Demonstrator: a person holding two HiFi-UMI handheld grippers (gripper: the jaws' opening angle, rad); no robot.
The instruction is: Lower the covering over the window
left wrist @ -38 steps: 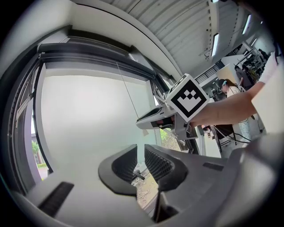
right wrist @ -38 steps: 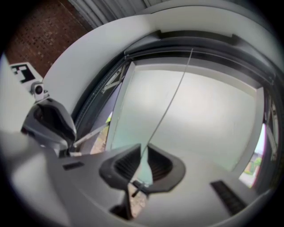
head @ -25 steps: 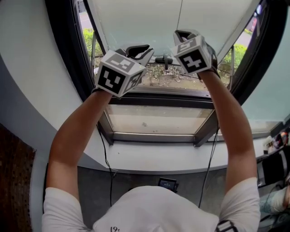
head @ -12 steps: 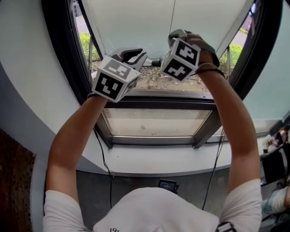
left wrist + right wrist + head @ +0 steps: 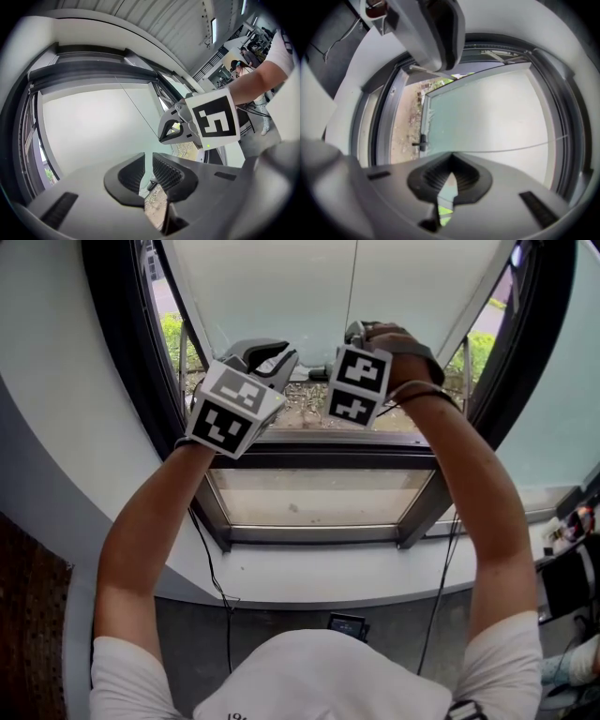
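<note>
Blind covers only the window's upper part, its pull cord pinched in the closed right claw for hauling down, while the left claw hovers alongside, slightly parted and empty.

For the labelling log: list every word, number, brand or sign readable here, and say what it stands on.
No readable text in any view.
Left marker cube: black-and-white square pattern only, no letters.
Right marker cube: the same kind of pattern, no letters.
Small dark device on the floor: anything on it is too small to read.
</note>
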